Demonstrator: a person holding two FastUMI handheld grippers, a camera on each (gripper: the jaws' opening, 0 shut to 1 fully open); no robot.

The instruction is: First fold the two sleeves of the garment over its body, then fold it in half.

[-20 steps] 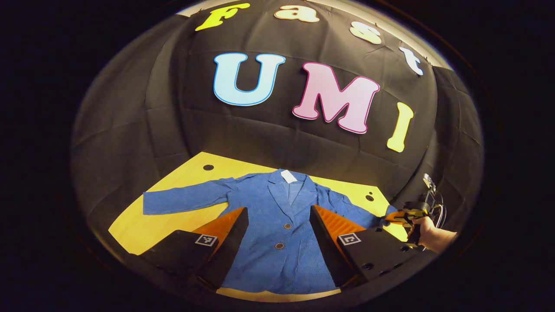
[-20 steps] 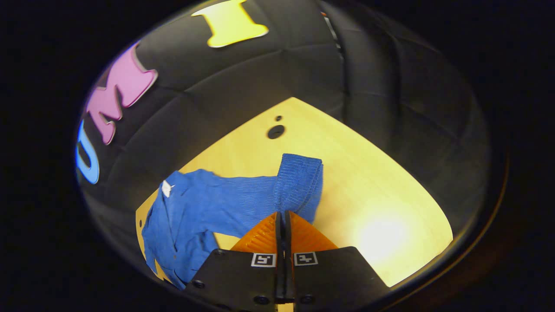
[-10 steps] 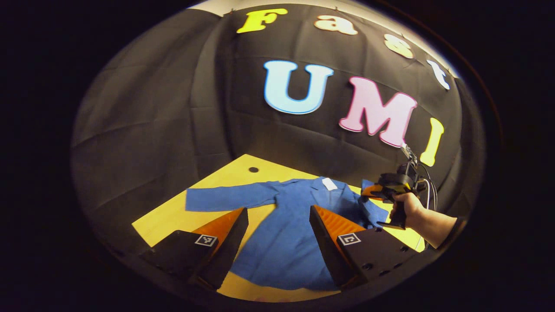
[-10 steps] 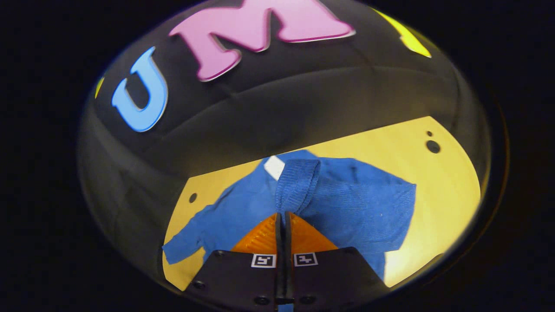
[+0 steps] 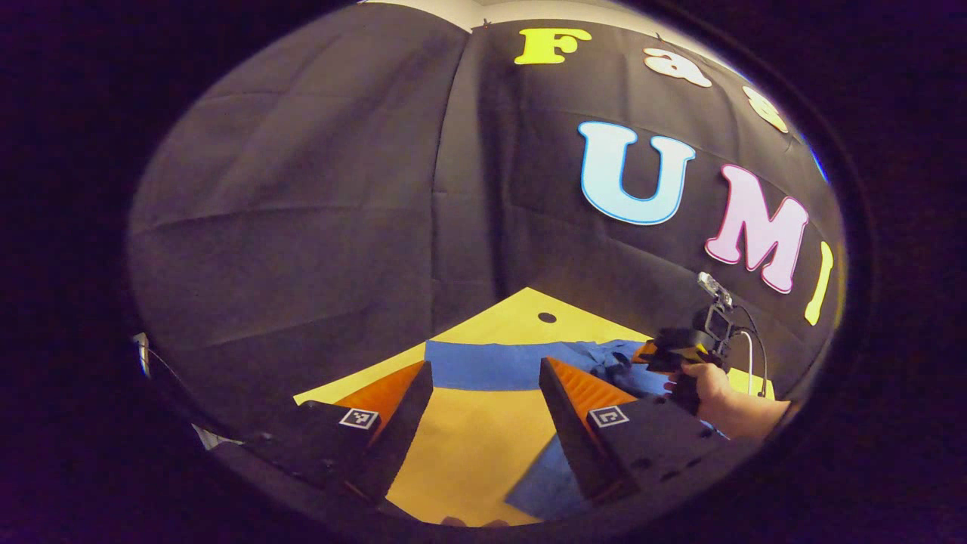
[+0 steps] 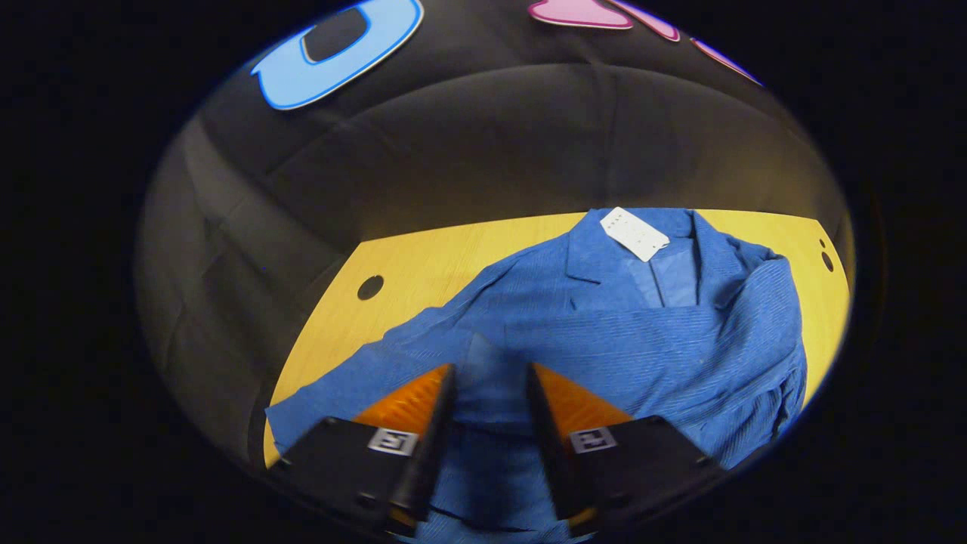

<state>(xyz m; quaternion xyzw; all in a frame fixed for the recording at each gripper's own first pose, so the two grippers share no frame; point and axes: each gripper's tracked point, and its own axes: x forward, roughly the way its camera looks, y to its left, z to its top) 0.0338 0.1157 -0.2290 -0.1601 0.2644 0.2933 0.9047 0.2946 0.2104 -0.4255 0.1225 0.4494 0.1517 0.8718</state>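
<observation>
In the right gripper view, your right gripper (image 6: 489, 393) has its fingers apart over the jacket (image 6: 642, 340), with one sleeve (image 6: 604, 336) already lying across the body at the centre of the frame. In the left gripper view, your left gripper (image 5: 483, 400) is also spread and holds nothing, and the other sleeve (image 5: 483, 365) lies flat at the centre, so I judge this sleeve and the half fold remain. The white tag (image 6: 634, 233) at the collar, upper right, is too small to read.
</observation>
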